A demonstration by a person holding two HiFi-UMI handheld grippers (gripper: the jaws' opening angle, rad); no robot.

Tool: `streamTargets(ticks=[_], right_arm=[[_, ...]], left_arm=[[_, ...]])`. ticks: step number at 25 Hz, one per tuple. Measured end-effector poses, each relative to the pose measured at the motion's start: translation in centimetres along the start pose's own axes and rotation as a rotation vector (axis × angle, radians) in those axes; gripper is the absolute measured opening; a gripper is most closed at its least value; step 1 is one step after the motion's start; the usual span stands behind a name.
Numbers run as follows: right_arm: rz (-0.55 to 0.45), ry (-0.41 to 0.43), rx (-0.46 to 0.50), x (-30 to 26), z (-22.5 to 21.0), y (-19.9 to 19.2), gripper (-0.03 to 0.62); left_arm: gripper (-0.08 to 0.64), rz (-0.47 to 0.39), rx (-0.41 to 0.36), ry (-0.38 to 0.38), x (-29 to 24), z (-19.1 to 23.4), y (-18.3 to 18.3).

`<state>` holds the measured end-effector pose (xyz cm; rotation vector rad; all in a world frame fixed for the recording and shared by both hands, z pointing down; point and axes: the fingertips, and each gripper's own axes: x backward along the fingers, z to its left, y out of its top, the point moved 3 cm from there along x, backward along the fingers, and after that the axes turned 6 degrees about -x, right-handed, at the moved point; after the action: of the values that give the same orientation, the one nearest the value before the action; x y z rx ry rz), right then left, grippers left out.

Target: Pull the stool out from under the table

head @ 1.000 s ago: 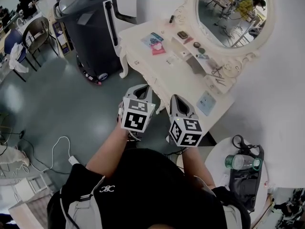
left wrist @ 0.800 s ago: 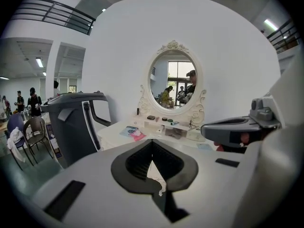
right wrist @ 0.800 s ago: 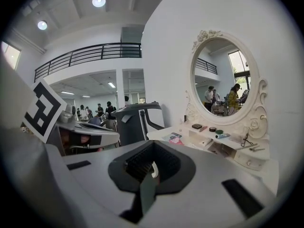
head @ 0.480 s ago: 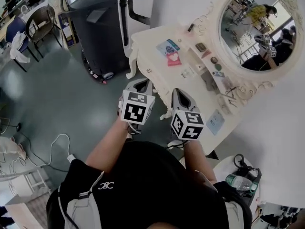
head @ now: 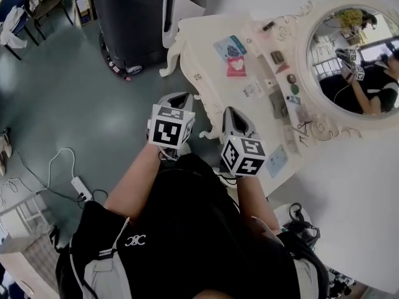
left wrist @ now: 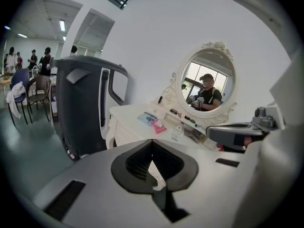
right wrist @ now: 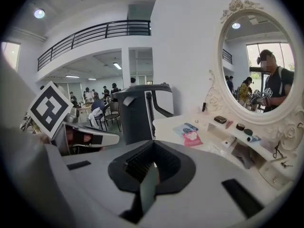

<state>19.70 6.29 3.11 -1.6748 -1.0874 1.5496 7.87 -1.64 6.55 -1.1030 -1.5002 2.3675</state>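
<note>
Though the head view shows them only from behind, the left gripper (head: 176, 99) and, to its right, the right gripper (head: 232, 114) each show in their own views jaws pressed together on nothing. Both hang near the front edge of the white table (head: 198, 52), whose oval mirror (head: 355, 61) stands farther right. The stool shows in no view.

Clothing: a black short-sleeved shirt (head: 193, 229); grey panel (head: 103, 273) at the shoulder; small white emblem (head: 133, 242) beside it
Left hand: the left gripper (head: 176, 97), pale grey shell; left cube (head: 169, 128) of black-and-white square markers
Right hand: the right gripper (head: 232, 112), same grey shell; right cube (head: 243, 156) likewise marked
Jaw faces: dark ribbed pads (left wrist: 137, 161) set in smooth grey housings; slot-shaped recesses in the casing
</note>
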Motion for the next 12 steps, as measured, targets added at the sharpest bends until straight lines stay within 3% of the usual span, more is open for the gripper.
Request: streamTargets(ticks=[5,9,12], right_arm=[[0.155,0.066,0.030,-4.4,-0.6,-2.3,0.005],[0.231,0.138,0.074,-7.2,0.4,-4.4,0.005],[0.306,0.171,0.124,-9.2,0.3,-7.1,0.005]], left_arm=[[0.006,0.079,0.166,0.004,-2.4,0.6,-4.0],[0.006,0.108,0.261,0.075,-3.9,3.4,-6.9],[0.006,0.159,0.259,0.139,-4.9,5.0,-9.3]])
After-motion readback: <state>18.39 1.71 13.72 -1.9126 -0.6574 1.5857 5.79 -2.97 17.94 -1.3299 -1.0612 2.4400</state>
